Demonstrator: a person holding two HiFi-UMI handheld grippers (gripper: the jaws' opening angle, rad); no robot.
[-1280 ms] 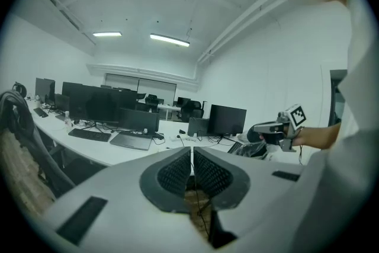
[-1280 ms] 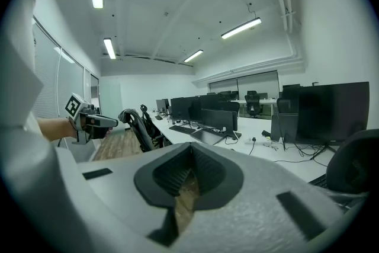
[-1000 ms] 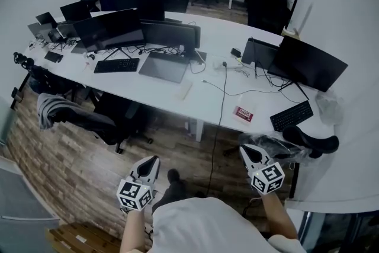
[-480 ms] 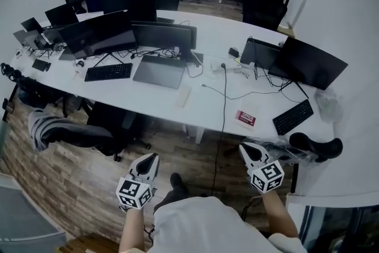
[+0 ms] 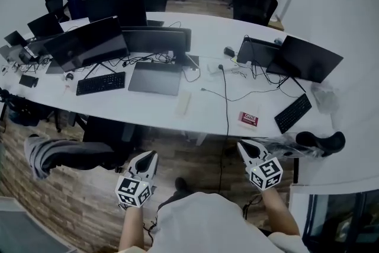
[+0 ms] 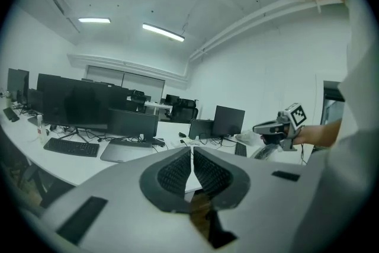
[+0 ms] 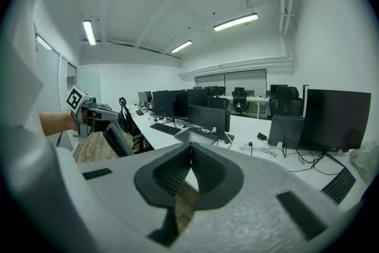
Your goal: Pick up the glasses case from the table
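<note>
A pale oblong object [image 5: 183, 102], possibly the glasses case, lies near the front edge of the long white table [image 5: 207, 112]. Both grippers hover over the wooden floor, short of the table edge and apart from it. My left gripper [image 5: 150, 156] is shut with nothing between its jaws; in the left gripper view its pads [image 6: 177, 172] meet, and the right gripper [image 6: 278, 126] shows beyond them. My right gripper [image 5: 243, 146] is also shut and empty, its pads [image 7: 207, 170] closed together. The left gripper [image 7: 90, 111] appears at the left of the right gripper view.
Monitors [image 5: 95, 38], a keyboard [image 5: 100, 83], a laptop [image 5: 155, 77], a black cable [image 5: 225, 103], a red and white card [image 5: 249, 119] and a second keyboard [image 5: 293, 112] are on the table. An office chair [image 5: 71, 154] stands left of my left gripper; another chair [image 5: 317, 142] is at right.
The table has come closer in the head view as the person moves toward it. Both grippers advance with the person and stay shut.
</note>
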